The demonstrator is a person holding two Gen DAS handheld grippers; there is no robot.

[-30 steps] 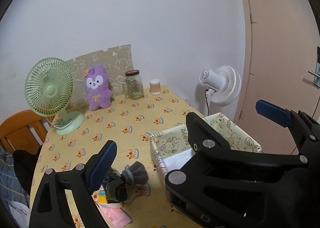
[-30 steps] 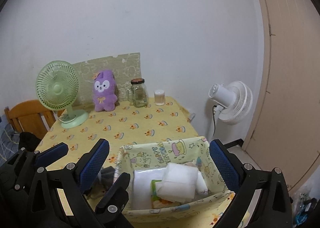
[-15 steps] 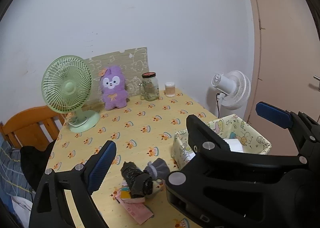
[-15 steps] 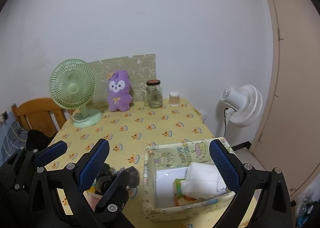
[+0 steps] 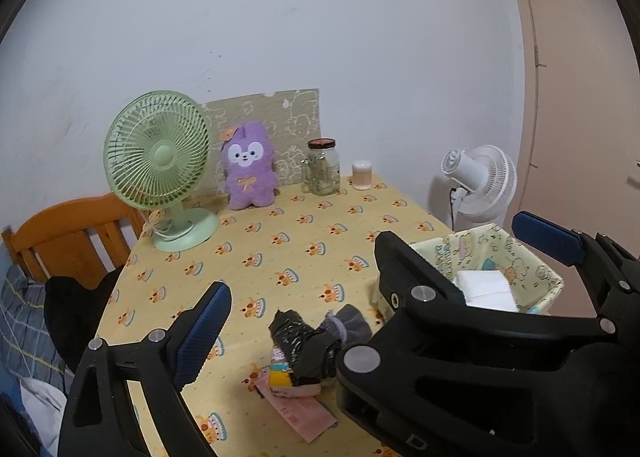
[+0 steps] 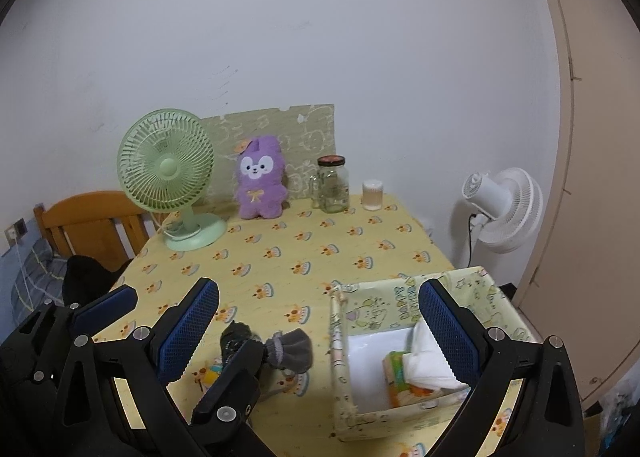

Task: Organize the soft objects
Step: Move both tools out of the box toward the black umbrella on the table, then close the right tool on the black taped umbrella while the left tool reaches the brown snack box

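Left gripper (image 5: pixel 370 257) fingers are spread wide and hold nothing; right gripper (image 6: pixel 318 331) fingers are likewise wide apart and empty. Both hover above the desk (image 6: pixel 280 253). One fabric-lined box (image 6: pixel 344 389), printed "HAPPY BIRTHDAY", sits at the near right of the desk and contains one white folded cloth (image 6: pixel 424 361) and one tissue pack (image 6: pixel 394 377). Left of the box lie one grey sock (image 6: pixel 290 349) and one black bundle (image 5: pixel 296 341). Behind the box stand one purple plush (image 6: pixel 262 179), one green fan (image 6: pixel 170 177), one jar (image 6: pixel 332 185).
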